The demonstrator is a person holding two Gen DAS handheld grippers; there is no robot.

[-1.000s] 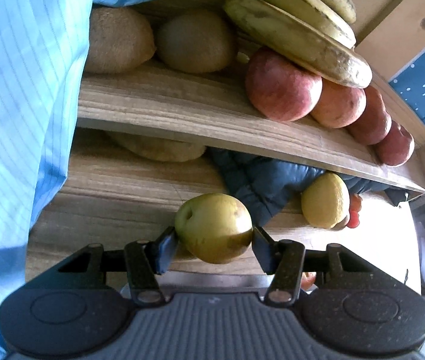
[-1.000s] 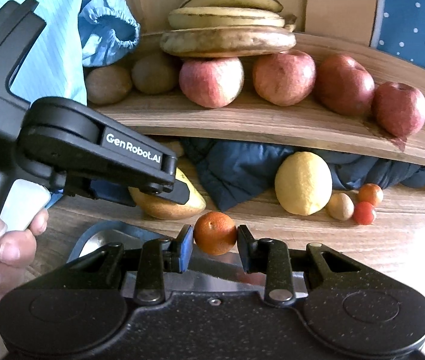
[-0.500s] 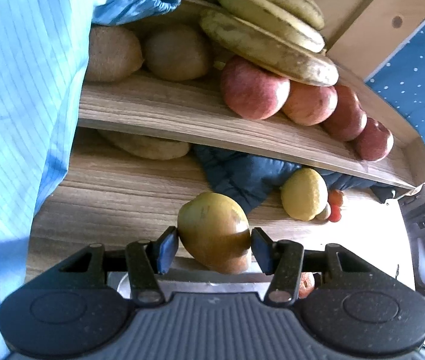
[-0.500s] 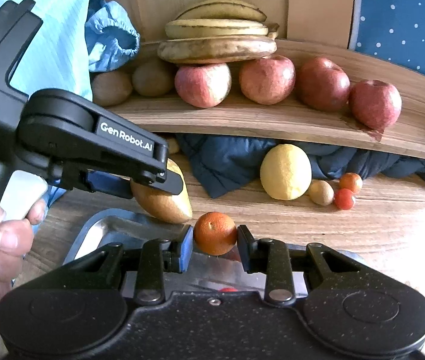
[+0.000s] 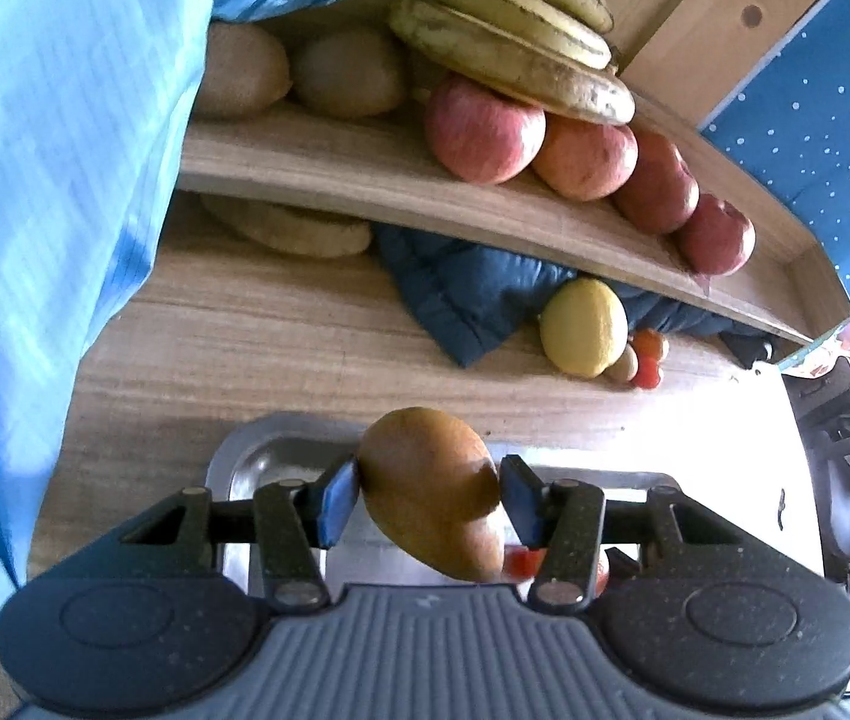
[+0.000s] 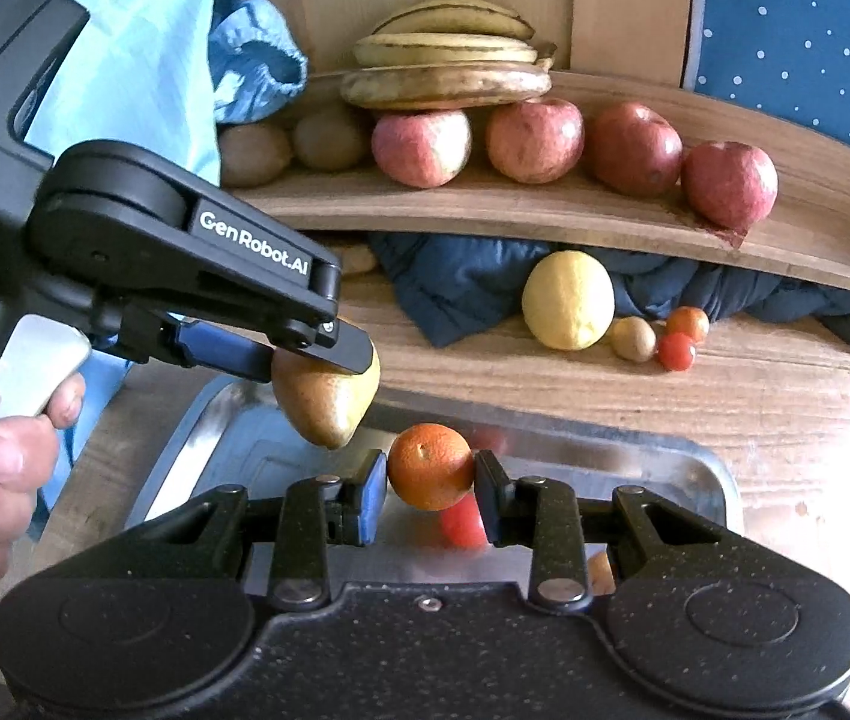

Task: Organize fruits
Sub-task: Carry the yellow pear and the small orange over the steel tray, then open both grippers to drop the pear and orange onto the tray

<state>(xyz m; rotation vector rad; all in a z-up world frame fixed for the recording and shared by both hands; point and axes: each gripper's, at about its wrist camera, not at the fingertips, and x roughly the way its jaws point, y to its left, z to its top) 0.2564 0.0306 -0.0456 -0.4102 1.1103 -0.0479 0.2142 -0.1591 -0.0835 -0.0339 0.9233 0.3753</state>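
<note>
Right wrist: four apples, three bananas

Beyond the jaws, under the wooden shelf, a dark blue quilted cloth lies bunched on the wooden tabletop. Far above and to the right of the jaws hangs a blue white-dotted fabric. Left of them a light blue striped garment fills the view

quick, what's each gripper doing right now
left gripper: fingers shut on the pear, above the metal tray
right gripper: fingers shut on the small orange
</note>
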